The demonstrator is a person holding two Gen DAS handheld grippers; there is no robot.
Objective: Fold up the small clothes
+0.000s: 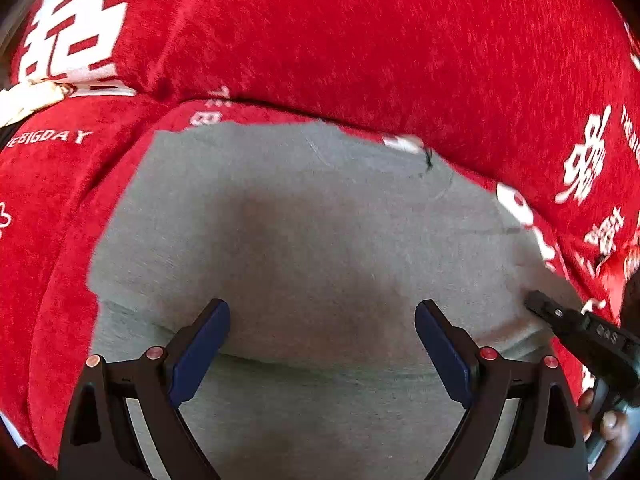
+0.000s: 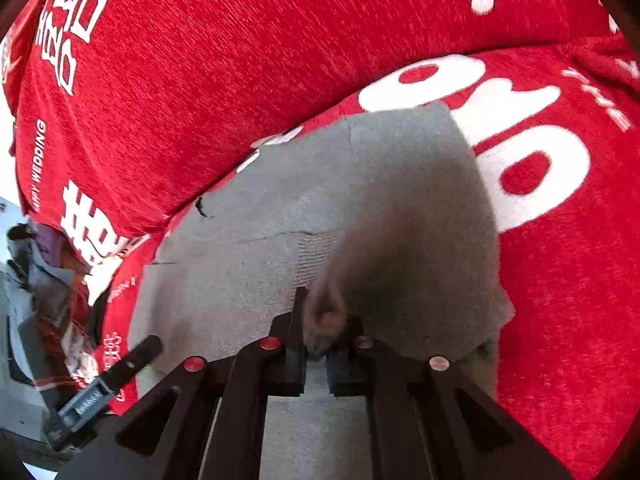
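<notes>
A small grey garment lies spread flat on the red printed sofa seat. My left gripper hangs just above it, open and empty, its blue pads wide apart. The right gripper shows as a black finger at the garment's right edge in the left wrist view. In the right wrist view the garment fills the middle, and my right gripper is shut on a bunched fold of the grey cloth, lifting it slightly.
The red sofa backrest with white lettering rises behind the garment. A pile of mixed clothes lies at the far left of the right wrist view. The left gripper's finger shows there too. A hand shows at lower right.
</notes>
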